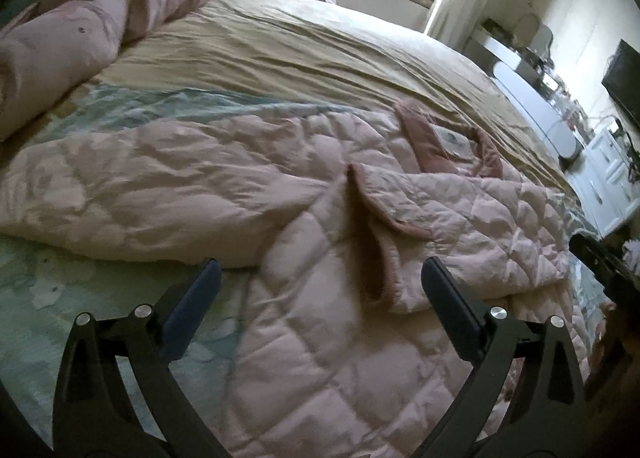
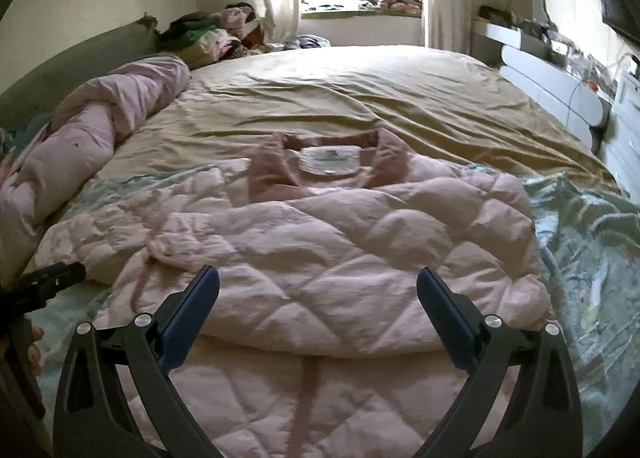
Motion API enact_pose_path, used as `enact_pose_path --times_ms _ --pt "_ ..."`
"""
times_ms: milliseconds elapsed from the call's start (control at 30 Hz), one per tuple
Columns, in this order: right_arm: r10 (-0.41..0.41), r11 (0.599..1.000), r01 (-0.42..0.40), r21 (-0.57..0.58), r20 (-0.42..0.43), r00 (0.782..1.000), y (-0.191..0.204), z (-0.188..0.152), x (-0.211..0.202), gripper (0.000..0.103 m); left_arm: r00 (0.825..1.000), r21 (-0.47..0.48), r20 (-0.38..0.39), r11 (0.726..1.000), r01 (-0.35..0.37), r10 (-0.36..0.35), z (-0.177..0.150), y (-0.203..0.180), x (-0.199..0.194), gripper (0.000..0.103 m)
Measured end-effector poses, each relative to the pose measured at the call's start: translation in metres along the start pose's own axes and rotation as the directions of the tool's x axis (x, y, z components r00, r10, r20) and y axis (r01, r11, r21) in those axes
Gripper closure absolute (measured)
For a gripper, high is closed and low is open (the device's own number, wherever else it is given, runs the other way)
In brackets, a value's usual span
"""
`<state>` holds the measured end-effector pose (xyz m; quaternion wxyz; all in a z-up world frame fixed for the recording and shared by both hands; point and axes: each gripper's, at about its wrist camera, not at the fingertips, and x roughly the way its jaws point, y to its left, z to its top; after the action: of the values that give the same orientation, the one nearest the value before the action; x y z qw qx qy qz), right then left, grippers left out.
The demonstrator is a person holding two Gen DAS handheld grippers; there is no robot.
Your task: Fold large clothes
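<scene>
A pale pink quilted jacket [image 2: 340, 242] lies spread on the bed, its darker pink collar and white label [image 2: 330, 162] at the far end. One side is folded over the middle, and in the left wrist view the jacket [image 1: 200, 186] shows a turned-back flap [image 1: 384, 210]. My left gripper [image 1: 320, 264] hangs open above the jacket, with nothing between its fingers. My right gripper [image 2: 318, 272] also stands open over the folded part, empty. The dark body of the left tool [image 2: 52, 278] shows at the right wrist view's left edge, with a hand below it.
A rolled pink duvet [image 2: 100, 130] lies along the left side of the bed. Tan sheet [image 2: 360, 90] covers the far half, and a green patterned sheet [image 2: 580, 238] the near right. Piled clothes [image 2: 216, 34] sit by the window. White furniture [image 2: 560, 90] lines the right wall.
</scene>
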<state>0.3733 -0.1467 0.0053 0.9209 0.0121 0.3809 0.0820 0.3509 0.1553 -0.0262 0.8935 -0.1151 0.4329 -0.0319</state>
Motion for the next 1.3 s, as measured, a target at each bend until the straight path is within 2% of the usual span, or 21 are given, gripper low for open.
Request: enact_pose_path --times_ms 233,400,700,933,1300 --pt "0.055 0.997 -0.053 -0.049 0.039 0.998 0.044 0.002 -0.024 0.004 0.998 -0.048 0.058 0.998 -0.036 0.039 -0.002 0.039 -0.040 0.009" --pt "0.123 0.989 -0.117 -0.091 0.059 0.991 0.080 -0.001 -0.038 0.004 0.992 -0.069 0.097 0.994 -0.079 0.086 -0.010 0.066 -0.068 0.009" --pt "0.191 0.968 -0.182 -0.172 0.033 0.981 0.138 -0.014 -0.044 0.004 0.985 -0.120 0.107 0.985 -0.121 0.134 -0.022 0.110 -0.090 0.009" --pt "0.220 0.952 -0.213 -0.221 0.006 0.975 0.175 -0.022 -0.035 0.004 0.982 -0.158 0.090 0.976 -0.148 0.164 -0.033 0.144 -0.088 0.009" --pt "0.237 0.922 -0.248 -0.296 -0.073 0.969 0.227 -0.047 0.003 0.004 0.979 -0.227 0.041 0.956 -0.186 0.200 -0.041 0.201 -0.061 0.009"
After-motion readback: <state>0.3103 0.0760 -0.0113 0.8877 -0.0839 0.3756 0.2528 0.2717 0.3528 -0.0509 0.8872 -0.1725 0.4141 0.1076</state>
